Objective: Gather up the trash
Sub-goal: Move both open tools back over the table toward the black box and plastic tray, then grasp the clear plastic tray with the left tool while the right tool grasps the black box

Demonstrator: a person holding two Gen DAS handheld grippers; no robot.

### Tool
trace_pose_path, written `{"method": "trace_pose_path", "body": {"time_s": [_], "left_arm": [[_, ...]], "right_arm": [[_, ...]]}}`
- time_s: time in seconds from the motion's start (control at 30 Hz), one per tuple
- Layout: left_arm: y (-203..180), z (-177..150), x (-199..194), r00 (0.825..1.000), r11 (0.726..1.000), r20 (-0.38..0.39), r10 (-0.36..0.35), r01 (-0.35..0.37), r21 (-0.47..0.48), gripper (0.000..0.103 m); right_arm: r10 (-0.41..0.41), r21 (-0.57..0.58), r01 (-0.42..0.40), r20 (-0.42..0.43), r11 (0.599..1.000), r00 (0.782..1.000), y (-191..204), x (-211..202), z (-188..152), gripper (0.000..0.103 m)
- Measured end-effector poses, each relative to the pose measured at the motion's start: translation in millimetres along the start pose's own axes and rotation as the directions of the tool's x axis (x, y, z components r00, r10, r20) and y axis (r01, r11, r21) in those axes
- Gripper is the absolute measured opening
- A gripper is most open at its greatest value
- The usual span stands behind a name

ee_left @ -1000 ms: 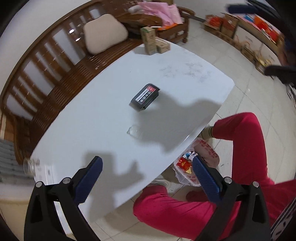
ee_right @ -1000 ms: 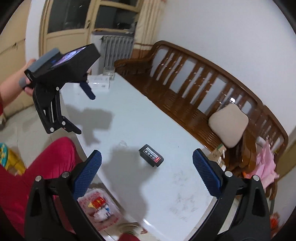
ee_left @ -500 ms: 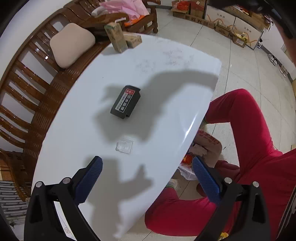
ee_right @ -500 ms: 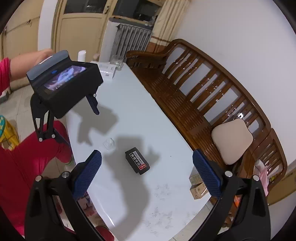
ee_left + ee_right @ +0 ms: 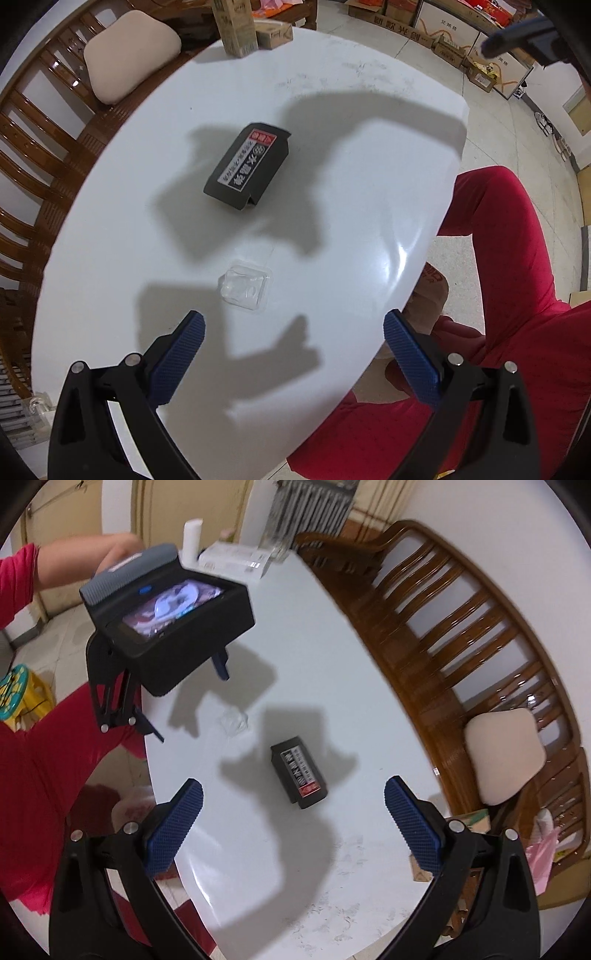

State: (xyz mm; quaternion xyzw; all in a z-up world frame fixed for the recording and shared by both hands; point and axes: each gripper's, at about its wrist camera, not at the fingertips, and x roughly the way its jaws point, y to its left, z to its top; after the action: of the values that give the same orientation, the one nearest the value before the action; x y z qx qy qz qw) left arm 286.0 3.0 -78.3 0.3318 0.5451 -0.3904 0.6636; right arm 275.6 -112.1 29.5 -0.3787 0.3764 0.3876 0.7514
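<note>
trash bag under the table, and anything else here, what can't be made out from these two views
- Trash bag: right wrist view shows only a pale blurred patch past the table edge; left wrist view hides it behind the table and a red-clad leg. Contents cannot be told.
- Clear wrapper: sharp in the left view, a blurred smudge in the right.
- Black box: label print too small to read.
- Cartons: tops cut off by the left view's edge.

Both wrist views above shared white table (image 5: 332,184)

A white table (image 5: 369,184) is lying below me, carrying a black box (image 5: 246,166) mid-surface, a clear plastic tray (image 5: 245,286) nearer, and cartons (image 5: 236,26) at its far edge.
</note>
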Motion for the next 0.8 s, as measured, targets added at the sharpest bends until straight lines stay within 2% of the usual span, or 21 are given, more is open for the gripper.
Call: {"method": "trace_pose_path", "body": {"time_s": [0.33,0.53,0.8], "left_arm": [[24.9,4.0,37.6,0.999,0.999,-0.003,-0.039,0.039,-0.023,0.095],[35.2,6.7,54.5,0.997,0.997,-0.003,-0.076,0.075,-0.035,0.080],[50.0,7.6,75.2,0.995,0.993,-0.046,-0.090,0.086,-0.082,0.073]], "right_arm": [[0.098,-0.026,-0.100,-0.082,0.995,0.992,-12.6,62.3,4.5,0.096],[0.150,-0.035,-0.158,-0.159,0.987,0.976,-14.3,113.9,2.2,0.096],[0.186,-0.034,-0.199,-0.233,0.979,0.955,-17.1,166.5,0.6,0.096]]}}
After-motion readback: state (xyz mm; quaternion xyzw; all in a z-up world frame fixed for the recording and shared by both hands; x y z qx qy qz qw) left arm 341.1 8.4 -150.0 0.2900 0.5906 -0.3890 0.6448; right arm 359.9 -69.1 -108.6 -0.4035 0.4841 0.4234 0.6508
